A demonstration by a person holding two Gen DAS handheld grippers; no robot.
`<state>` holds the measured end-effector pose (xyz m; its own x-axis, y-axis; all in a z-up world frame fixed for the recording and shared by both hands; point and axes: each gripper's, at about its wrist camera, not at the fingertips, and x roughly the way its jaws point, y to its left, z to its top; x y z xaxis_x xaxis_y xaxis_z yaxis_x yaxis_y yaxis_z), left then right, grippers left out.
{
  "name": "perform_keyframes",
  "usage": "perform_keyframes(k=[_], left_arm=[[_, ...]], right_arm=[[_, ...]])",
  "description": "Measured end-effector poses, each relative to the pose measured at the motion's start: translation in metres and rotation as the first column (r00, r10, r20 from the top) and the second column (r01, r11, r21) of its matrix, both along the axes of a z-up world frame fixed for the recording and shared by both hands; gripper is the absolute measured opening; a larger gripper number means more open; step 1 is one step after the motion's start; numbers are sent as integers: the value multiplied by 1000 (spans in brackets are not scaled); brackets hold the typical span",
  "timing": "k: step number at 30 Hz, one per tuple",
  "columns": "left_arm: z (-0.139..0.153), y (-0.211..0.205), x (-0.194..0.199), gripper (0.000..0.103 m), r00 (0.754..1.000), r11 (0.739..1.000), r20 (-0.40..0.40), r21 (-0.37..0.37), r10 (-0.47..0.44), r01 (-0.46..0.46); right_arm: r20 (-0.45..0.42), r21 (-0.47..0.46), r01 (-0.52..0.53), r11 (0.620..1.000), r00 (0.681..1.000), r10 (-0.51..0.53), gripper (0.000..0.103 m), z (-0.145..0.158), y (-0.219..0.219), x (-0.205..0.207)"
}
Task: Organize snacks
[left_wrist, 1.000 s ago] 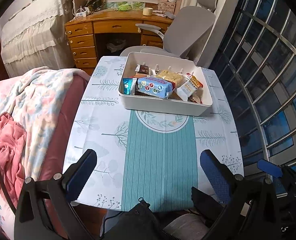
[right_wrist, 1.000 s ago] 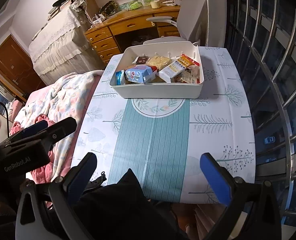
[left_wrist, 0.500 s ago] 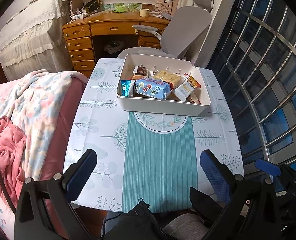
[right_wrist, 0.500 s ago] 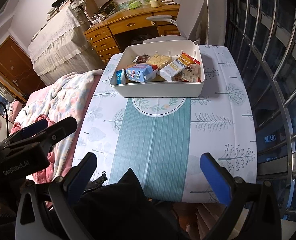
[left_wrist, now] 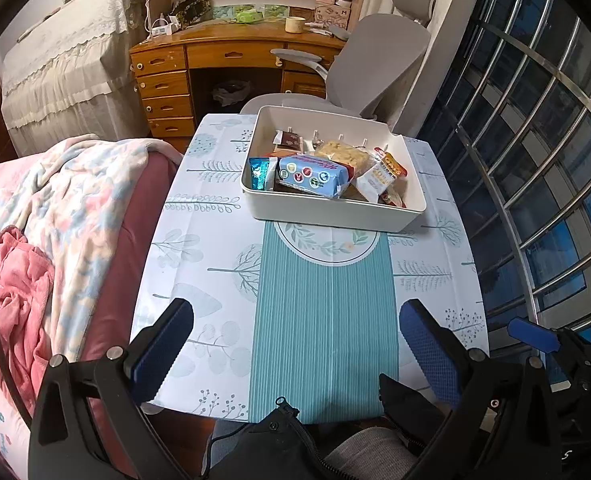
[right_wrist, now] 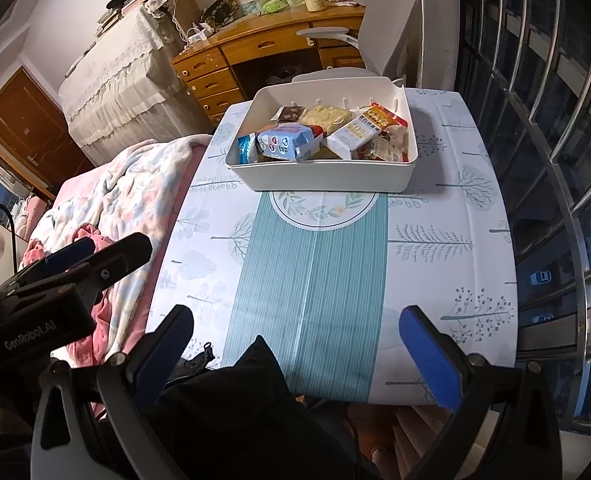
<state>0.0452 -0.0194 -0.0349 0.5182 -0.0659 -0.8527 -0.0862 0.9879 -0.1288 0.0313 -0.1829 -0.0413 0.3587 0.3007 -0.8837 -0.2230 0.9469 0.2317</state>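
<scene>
Left wrist view: left gripper (left_wrist: 295, 352) sits low at the near edge of a table (left_wrist: 199, 248), jaws spread wide, nothing btwn the blue pads (left_wrist: 159, 354). Table has a white leaf-print cloth w/ a teal striped runner (left_wrist: 327, 320) down the middle. At the far end of the runner stands a white bin (left_wrist: 327, 212), resting on the cloth. Snacks are piled inside: a light-blue pack (left_wrist: 315, 174) at front, a small blue packet (left_wrist: 260, 174) upright at its left, a yellow cracker bag (left_wrist: 345, 152) behind, a white-orange pouch (left_wrist: 381, 174) at right, a brown packet (left_wrist: 289, 140) near the back wall. Bed w/ pink and floral blankets (left_wrist: 55, 208) lies along the table's left side. Wooden desk (left_wrist: 215, 60) and grey chair (left_wrist: 375, 64) are beyond the bin. Barred window (left_wrist: 543, 140) runs down the right. Right gripper (left_wrist: 535, 336) pokes in at lower right; can't tell its jaw state from here.

Right wrist view: right gripper (right_wrist: 295, 352) also hovers at the near table edge (right_wrist: 435, 260), jaws spread wide, empty, well apart from the bin (right_wrist: 327, 176). Same snacks fill the bin: light-blue pack (right_wrist: 285, 142), cracker bag (right_wrist: 329, 114), pouch (right_wrist: 361, 130). Left gripper (right_wrist: 95, 256) shows at the left, over the blankets (right_wrist: 127, 192).
</scene>
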Motion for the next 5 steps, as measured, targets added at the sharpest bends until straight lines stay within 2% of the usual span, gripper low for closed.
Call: perform_keyframes(k=[5], left_arm=[[0, 1, 0, 102, 1000, 1000, 0, 0, 0, 0]], right_arm=[[-6, -1, -4, 1000, 1000, 4, 103, 0, 3, 2]])
